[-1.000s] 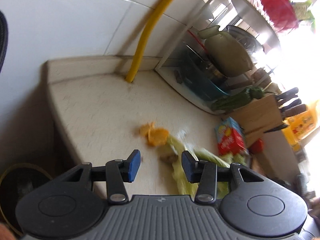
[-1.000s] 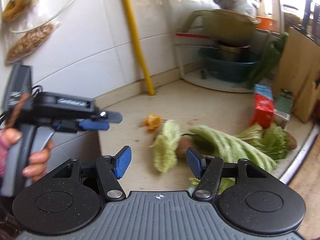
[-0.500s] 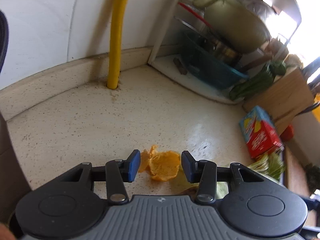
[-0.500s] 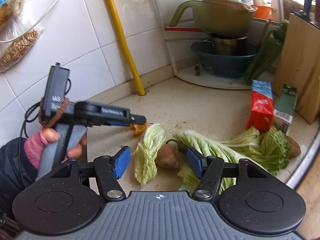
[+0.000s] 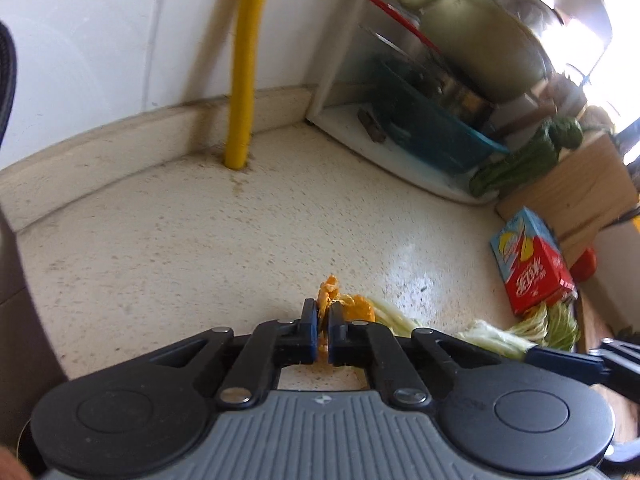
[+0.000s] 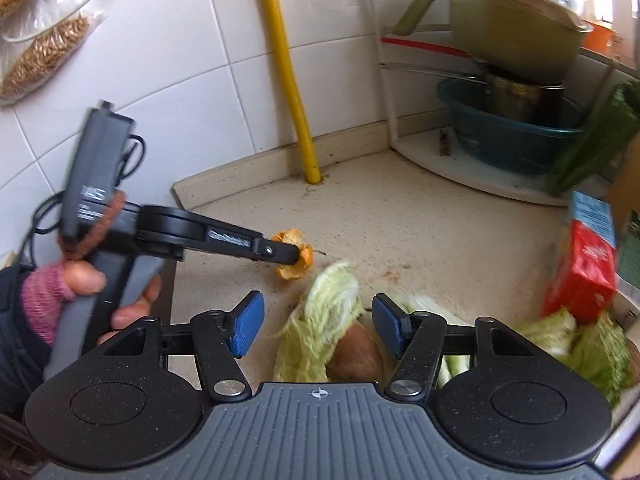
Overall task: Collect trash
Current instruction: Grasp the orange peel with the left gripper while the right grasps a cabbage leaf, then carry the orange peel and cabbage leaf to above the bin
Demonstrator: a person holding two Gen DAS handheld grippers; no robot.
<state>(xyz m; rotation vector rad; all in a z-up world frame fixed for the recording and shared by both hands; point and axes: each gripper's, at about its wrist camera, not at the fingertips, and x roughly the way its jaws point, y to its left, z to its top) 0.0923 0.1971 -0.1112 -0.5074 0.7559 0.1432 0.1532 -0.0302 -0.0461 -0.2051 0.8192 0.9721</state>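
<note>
An orange peel (image 5: 329,294) lies on the speckled countertop (image 5: 200,240), and my left gripper (image 5: 323,334) is shut on it. The right wrist view shows that same gripper (image 6: 294,255) from the side, pinching the orange peel (image 6: 292,270). Pale cabbage leaves (image 6: 320,320) and a brown potato (image 6: 356,350) lie just ahead of my right gripper (image 6: 316,328), which is open above them with nothing between its fingers. More cabbage leaves (image 5: 504,338) lie at the right in the left wrist view.
A yellow pipe (image 6: 288,80) rises from the counter's back corner. A white corner rack (image 6: 480,168) holds a teal basin (image 6: 508,136) and pots. A red and blue carton (image 6: 584,264) stands at the right beside greens. A person's hand (image 6: 84,288) holds the left gripper.
My left gripper moved down onto the orange peel and shut on it. My right gripper came lower and closer over the cabbage leaves and stayed open.
</note>
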